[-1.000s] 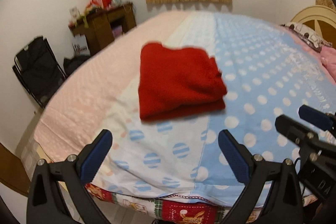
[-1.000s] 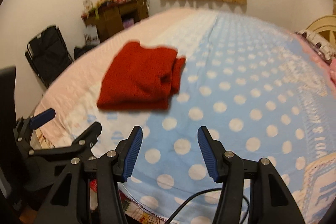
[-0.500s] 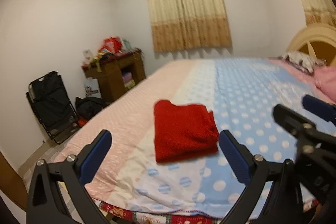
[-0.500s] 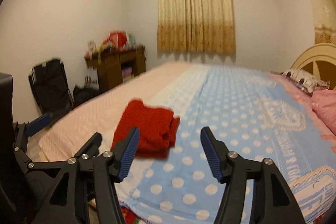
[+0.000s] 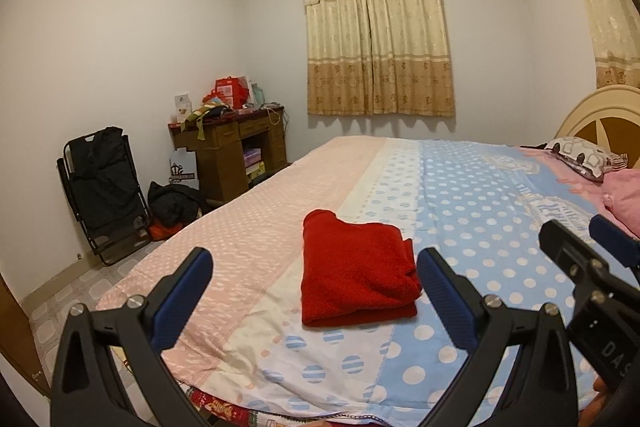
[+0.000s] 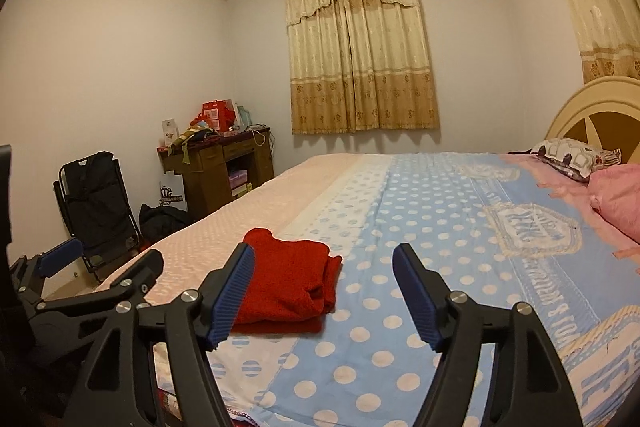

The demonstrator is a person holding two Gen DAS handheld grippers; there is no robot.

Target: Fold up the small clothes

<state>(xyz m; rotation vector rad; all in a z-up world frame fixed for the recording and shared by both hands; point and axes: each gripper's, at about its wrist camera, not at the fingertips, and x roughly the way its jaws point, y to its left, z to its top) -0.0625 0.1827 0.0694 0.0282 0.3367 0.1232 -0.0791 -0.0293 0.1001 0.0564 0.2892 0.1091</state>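
A red garment (image 5: 354, 269) lies folded into a neat square on the bed (image 5: 480, 211), near its foot edge. It also shows in the right wrist view (image 6: 290, 277). My left gripper (image 5: 316, 287) is open and empty, held in the air short of the garment. My right gripper (image 6: 324, 291) is open and empty, held back from the bed edge with the garment just left of its gap. The right gripper shows at the right edge of the left wrist view (image 5: 580, 267). The left gripper shows at the left of the right wrist view (image 6: 100, 267).
The bed has a pink, white and blue dotted cover. Pillows (image 5: 584, 157) and a pink bundle (image 6: 618, 197) lie by the headboard (image 6: 596, 115) at the right. A cluttered wooden desk (image 5: 228, 151), a black folding chair (image 5: 102, 191) and curtains (image 5: 378, 35) stand beyond.
Both grippers have tilted up and pulled back from the bed, so the view now takes in the room. The folded garment has stayed where it lay. Both stay open.
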